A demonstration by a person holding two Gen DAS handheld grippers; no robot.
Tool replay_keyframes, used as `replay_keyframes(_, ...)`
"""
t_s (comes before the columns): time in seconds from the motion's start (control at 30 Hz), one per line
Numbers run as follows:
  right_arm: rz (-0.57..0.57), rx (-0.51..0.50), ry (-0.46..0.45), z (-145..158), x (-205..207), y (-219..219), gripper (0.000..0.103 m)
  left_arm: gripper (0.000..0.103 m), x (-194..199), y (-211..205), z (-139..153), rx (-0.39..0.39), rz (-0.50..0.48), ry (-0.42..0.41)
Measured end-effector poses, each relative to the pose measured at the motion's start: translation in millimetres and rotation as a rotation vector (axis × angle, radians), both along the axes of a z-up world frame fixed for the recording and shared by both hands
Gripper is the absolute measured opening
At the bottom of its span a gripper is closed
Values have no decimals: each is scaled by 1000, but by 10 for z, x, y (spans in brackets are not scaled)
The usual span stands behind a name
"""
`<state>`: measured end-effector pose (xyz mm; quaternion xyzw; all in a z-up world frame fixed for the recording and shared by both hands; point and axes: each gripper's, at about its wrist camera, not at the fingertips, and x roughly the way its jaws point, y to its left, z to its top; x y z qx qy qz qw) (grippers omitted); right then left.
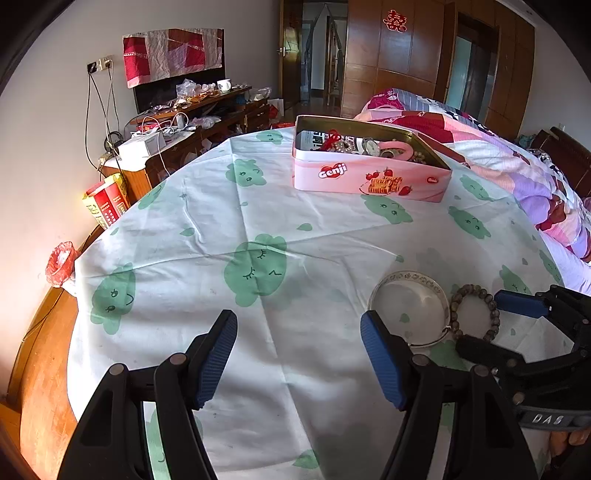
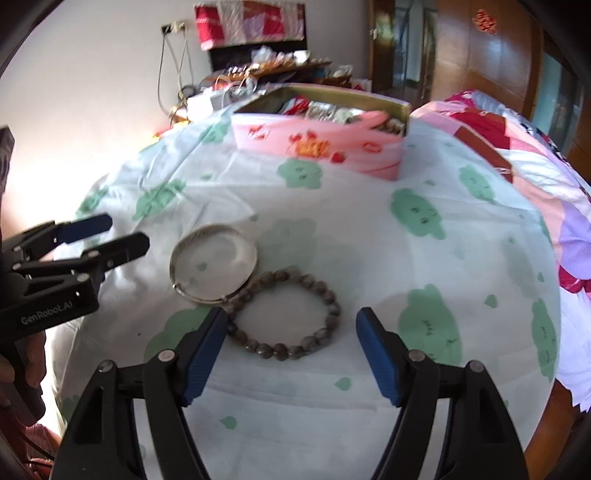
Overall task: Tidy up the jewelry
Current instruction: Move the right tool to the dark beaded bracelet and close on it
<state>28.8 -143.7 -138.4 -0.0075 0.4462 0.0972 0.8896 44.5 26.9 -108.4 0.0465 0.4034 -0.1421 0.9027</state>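
One silver bangle (image 2: pixel 213 264), one beaded bracelet (image 2: pixel 284 314) — one tin (image 1: pixel 369 177), two hand-held grippers.

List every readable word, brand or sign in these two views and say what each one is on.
"Genji": side of the pink tin.
"DAS": grey band on the right gripper body.
"GenRobot.AI": body of the left gripper.
Red double-happiness character: wooden wardrobe door.
Bold dark print on white packaging inside the tin: cut off, unreadable.
Red and yellow box by the wall: print too small.
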Motion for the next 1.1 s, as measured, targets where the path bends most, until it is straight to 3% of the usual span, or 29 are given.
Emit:
replay_keyframes(0.13, 49, -48, 16, -26, 22, 128, 84, 70, 20, -25, -9, -6, 2, 11)
replay_keyframes(0.37, 59, -73, 22, -36, 39, 156, 84, 70, 6, -77, 0, 14, 3, 7)
replay_keyframes(0.43, 60, -75, 16, -26, 30, 158, 76, 70, 4, -76, 7, 16, 4, 4)
replay_keyframes(0.53, 59, -75, 10, -1, 24, 137, 56, 70, 7, -76, 18, 14, 3, 3)
replay_keyframes(0.6, 48, -76, 5, 10, 30, 95, 34, 70, 6, -73, 21, 14, 4, 2)
replay_keyframes(0.67, 31, -69, 3, 14, 44, 39, 19, 70, 3, -75, 24, 10, 0, 0)
replay_keyframes(0.93, -33, 1, -22, 47, 56, -149, 17, 70, 7, -121, 17, 10, -14, 4)
replay_keyframes(0.97, -51, 31, -35, 74, 55, -205, 11, 70, -2, -126, 31, -3, -26, 2)
replay_keyframes(1.1, -96, 106, -88, 183, 26, -350, 11, 70, -34, -183, 65, -90, -125, 29)
